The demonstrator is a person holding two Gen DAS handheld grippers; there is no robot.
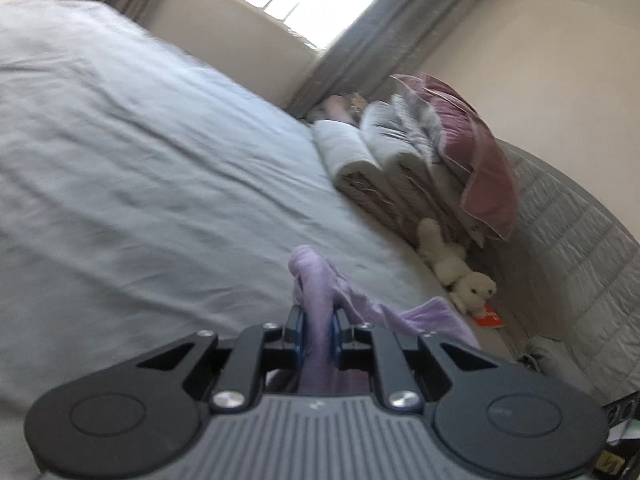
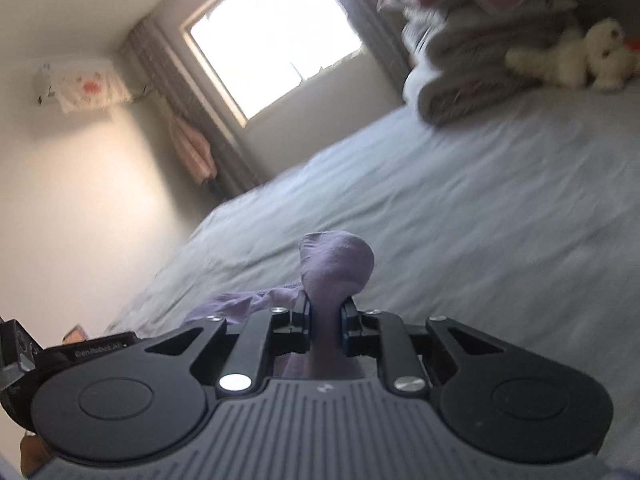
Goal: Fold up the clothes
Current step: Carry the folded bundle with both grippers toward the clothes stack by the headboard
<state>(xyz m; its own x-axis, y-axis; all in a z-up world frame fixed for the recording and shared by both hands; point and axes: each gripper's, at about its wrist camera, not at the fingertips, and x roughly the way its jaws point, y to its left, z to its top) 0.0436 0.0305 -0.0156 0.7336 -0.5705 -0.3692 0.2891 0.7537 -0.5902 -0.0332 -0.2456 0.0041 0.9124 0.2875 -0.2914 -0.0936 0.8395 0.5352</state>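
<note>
Left gripper point(image 1: 318, 326) and right gripper point(image 2: 325, 322) each pinch a bunched corner of the lilac garment point(image 1: 320, 280), jaws nearly closed on cloth, above the near part of the grey bed sheet point(image 1: 140, 160). Judgement: lift evenly, pull both corners apart to spread it flat before folding; keep clear of the stacked bedding point(image 1: 400, 168) far right.
</note>
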